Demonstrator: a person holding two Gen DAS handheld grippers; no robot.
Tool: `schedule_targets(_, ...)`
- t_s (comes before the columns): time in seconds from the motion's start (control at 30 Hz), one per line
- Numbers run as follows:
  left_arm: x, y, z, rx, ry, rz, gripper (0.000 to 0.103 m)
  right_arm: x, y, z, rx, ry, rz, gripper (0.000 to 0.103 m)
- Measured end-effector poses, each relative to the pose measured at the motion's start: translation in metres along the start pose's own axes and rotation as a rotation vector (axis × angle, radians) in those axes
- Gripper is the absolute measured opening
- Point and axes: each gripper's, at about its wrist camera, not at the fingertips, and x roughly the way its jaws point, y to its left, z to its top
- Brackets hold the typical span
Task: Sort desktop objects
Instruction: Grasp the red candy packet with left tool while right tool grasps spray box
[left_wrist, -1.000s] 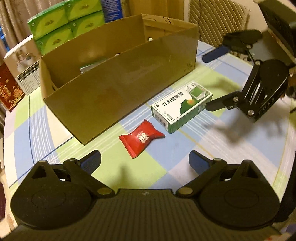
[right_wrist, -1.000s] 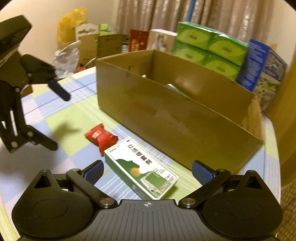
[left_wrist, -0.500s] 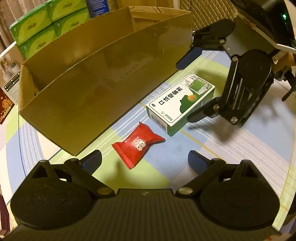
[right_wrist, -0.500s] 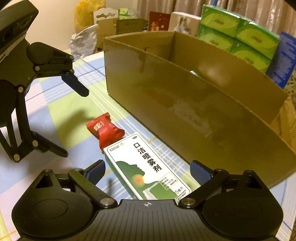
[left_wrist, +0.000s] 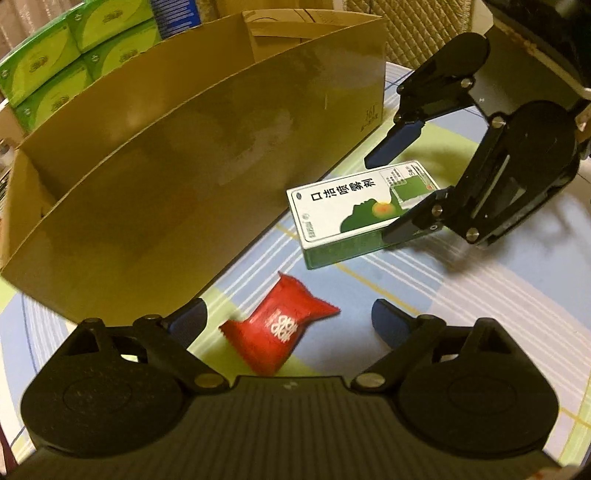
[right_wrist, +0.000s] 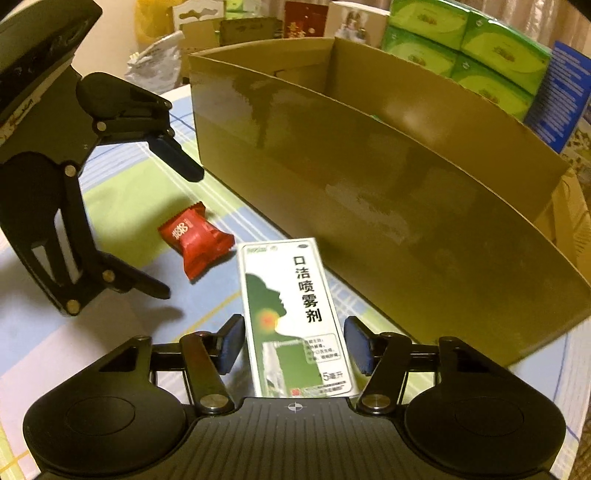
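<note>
Covering my bench (left_wrist: 461, 295) is checked blue-green cloth; my right gripper (right_wrist: 293, 349) spreads fingers astride the glossy spray box (right_wrist: 291, 314), my left gripper (left_wrist: 288, 319) spread around a crinkly red candy (left_wrist: 279, 328) beside the cardboard box (left_wrist: 184, 184).

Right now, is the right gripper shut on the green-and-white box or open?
Open. The right gripper straddles the green-and-white box, which lies flat on the table; in the right wrist view a gap shows between each of the fingers and the box's sides.
</note>
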Motion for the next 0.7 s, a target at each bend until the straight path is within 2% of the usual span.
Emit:
schedule_targets(0.07,0.004,0.001,0.001,0.003,0.003,-0.003,0.087,-0.002,-0.001,0.000,0.007,0.005,-0.004,0.055)
schedule_targets(0.13,0.008,0.002,0.001,0.008,0.005,-0.007,0.086,-0.003,-0.001,-0.001,0.009,0.004,-0.004,0.055)
schedule_targets(0.3,0.012,0.002,-0.003,-0.006,0.033,-0.037,0.075,-0.004,-0.001,0.000,0.030,-0.025,0.005,0.056)
schedule_targets(0.4,0.009,0.001,-0.005,-0.013,0.040,-0.037,0.064,-0.002,0.001,0.000,0.025,-0.031,-0.001,0.057)
schedule_targets(0.57,0.003,0.001,-0.012,-0.049,0.045,-0.048,0.038,0.005,0.004,0.001,0.010,-0.014,-0.014,0.059)
schedule_targets(0.7,-0.001,-0.002,-0.016,-0.090,0.061,-0.043,0.031,0.008,0.004,0.001,0.032,0.004,-0.015,0.059)
